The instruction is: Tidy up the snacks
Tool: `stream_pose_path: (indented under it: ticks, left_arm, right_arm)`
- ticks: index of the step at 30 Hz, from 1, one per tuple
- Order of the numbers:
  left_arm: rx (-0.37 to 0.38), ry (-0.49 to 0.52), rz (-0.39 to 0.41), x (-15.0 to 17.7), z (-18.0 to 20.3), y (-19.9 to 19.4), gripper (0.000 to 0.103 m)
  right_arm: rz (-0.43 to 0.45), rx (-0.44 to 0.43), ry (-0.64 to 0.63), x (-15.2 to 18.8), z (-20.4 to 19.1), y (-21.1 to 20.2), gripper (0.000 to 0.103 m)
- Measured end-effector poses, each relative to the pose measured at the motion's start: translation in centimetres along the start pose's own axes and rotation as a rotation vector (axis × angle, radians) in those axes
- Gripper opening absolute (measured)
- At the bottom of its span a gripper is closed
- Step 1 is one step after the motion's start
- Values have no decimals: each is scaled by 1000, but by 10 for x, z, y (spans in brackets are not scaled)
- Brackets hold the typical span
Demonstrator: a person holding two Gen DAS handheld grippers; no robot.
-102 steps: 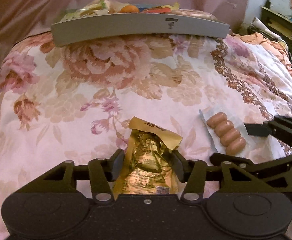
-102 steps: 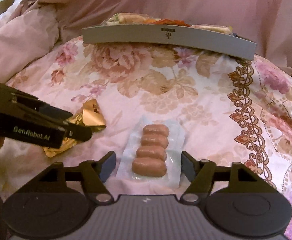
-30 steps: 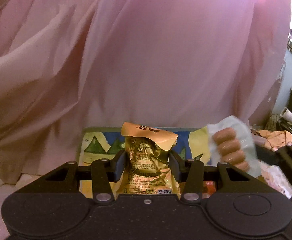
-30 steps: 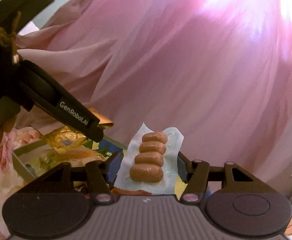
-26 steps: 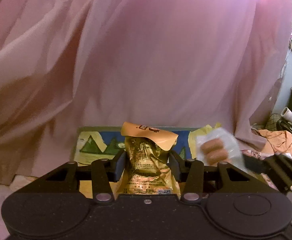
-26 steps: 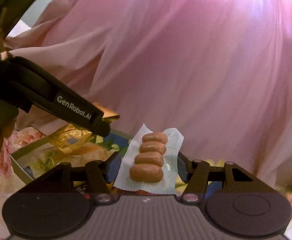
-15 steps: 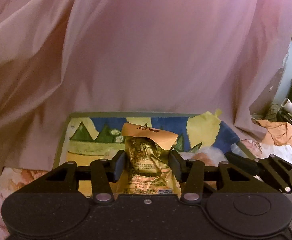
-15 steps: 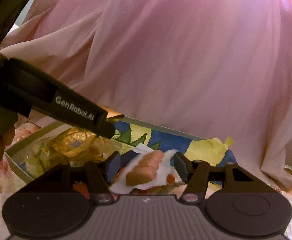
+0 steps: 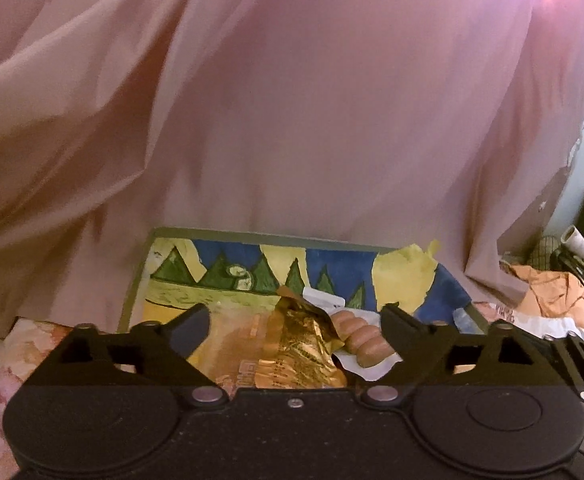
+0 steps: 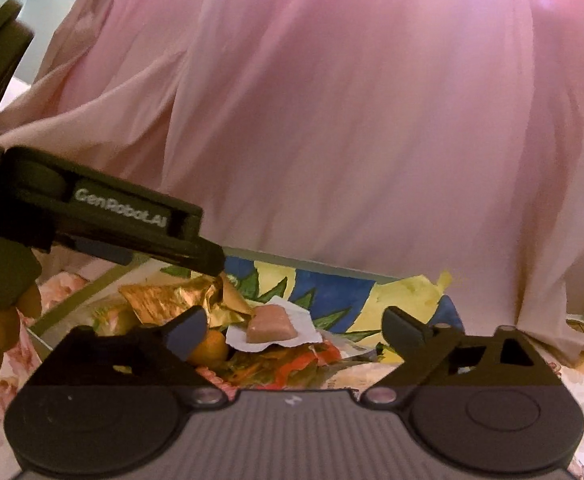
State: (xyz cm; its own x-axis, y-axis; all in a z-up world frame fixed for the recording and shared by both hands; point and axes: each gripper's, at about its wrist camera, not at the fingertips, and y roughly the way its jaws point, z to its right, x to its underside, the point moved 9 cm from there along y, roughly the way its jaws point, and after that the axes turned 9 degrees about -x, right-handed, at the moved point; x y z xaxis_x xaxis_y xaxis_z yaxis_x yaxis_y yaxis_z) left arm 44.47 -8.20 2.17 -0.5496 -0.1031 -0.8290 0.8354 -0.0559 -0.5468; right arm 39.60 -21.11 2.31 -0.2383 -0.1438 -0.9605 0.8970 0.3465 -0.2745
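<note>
So, both grippers sit over the tray (image 9: 134, 292), a grey-rimmed box with a painted blue, yellow and green lining, in the lower middle of both views. Left gripper (image 9: 294, 326): jaws have just been opening and now stand spread wide, nothing pinched. The gold foil snack (image 9: 306, 344) lies between the fingers in the lower centre of the left wrist view, resting in the tray, pads clear of it on both sides. Just right of it, touching its edge, lies the sausage pack (image 9: 362, 340), clear wrap with a row of brown sausages, also in the tray.

Right gripper (image 10: 292, 326): jaws have also just been opening, now spread wide, holding nothing. In the right wrist view the sausage pack (image 10: 272, 330) shows end-on at lower centre, between the fingers but apart from them, on top of other snacks. The gold foil snack (image 10: 172, 300) is left of it, crumpled, with the tip of the left gripper's finger (image 10: 208, 258) right above it; contact there is unclear. An orange round item (image 10: 210, 346) and red-green wrappers (image 10: 292, 364) lie beneath in the tray.

A hand (image 10: 0, 320) grips the left tool at the left edge. Pink curtain (image 9: 292, 100) fills the upper frame of both views. Floral bedspread (image 9: 8, 352) shows at lower left.
</note>
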Motion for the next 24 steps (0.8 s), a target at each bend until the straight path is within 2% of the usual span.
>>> stream_pose_path:
  ticks: [3,4,15,24]
  left_arm:
    - [-15,-6,12,-2,-3,-10,97]
    - [-21,-8,19,-3,-4,-14,102]
    - [-55,-6,90,-7,-12,-60,102]
    - [-125,-22,127,4,-28,-96,102]
  right_arm:
    - [15,6,22,-4,2,-11,103]
    - [19,10,28,-5,2,-15,103]
    - [84,40,75,-16,-2,-60,103]
    - [144,62,162,-14,1,-96,103]
